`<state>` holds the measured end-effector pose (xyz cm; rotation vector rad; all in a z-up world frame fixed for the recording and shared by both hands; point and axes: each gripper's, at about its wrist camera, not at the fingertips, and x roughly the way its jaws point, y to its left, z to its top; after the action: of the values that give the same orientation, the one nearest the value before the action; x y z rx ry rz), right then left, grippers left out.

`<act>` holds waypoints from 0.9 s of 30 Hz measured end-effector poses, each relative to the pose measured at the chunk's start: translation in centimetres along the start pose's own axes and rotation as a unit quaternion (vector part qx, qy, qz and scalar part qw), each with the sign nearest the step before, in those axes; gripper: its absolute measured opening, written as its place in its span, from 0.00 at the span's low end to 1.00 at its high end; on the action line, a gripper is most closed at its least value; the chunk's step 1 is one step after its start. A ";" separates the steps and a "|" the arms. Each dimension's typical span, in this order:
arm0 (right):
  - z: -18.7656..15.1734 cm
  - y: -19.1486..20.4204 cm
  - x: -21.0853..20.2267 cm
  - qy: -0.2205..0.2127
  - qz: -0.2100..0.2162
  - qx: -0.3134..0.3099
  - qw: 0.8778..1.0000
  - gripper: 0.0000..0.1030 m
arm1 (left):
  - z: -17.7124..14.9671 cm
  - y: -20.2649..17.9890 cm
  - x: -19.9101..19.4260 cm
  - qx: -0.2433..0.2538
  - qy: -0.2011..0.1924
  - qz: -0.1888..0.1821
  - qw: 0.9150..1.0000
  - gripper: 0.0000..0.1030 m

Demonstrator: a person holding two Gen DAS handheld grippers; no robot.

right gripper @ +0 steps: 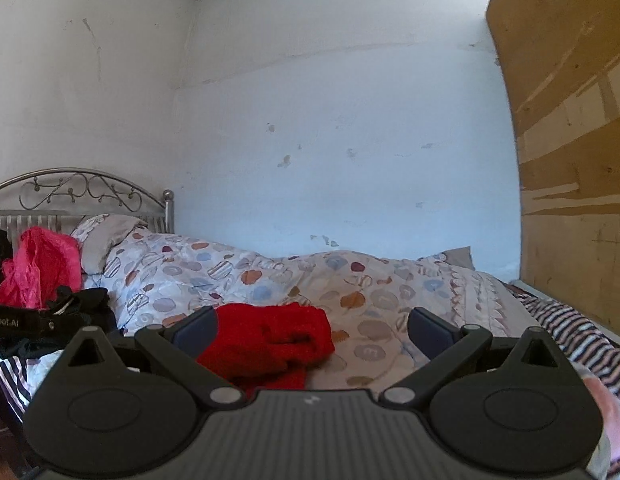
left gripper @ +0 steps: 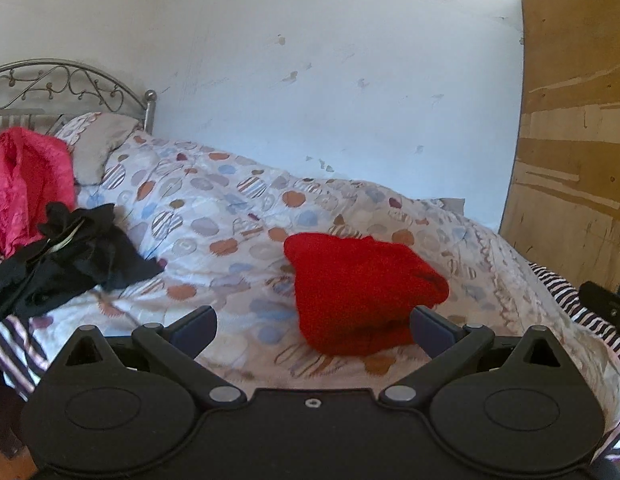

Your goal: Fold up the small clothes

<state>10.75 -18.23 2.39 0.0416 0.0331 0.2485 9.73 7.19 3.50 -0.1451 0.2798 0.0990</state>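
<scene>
At the bottom of the left wrist view, the left gripper (left gripper: 313, 326) has its 2 fingers spread wide with nothing between them. Just beyond, slightly right of center, a red garment (left gripper: 362, 296) lies bunched on the patterned duvet (left gripper: 213, 208). At middle left sits a black clothes heap (left gripper: 69, 256), with a pink garment (left gripper: 25, 184) behind it and a metal headboard (left gripper: 61, 84) in the upper left.

In the right wrist view, the right gripper (right gripper: 313, 326) is likewise wide apart and holds nothing; the red garment (right gripper: 269, 340) lies low, center-left, behind its left finger. A striped sheet (right gripper: 582, 336) shows lower right.
</scene>
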 end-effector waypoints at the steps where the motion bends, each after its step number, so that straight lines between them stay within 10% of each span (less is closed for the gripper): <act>1: -0.3 0.1 -0.3 -0.001 -0.002 0.002 1.000 1.00 | -0.5 0.1 -0.1 0.001 0.002 0.002 1.000 0.99; 27: -5.4 0.6 0.0 0.049 -0.026 0.001 0.998 1.00 | -5.7 0.8 0.6 0.025 0.033 0.027 0.999 0.99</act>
<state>10.44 -17.49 -2.97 0.0304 0.1323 0.1978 8.65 7.16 -2.13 -0.0905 0.3518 0.1401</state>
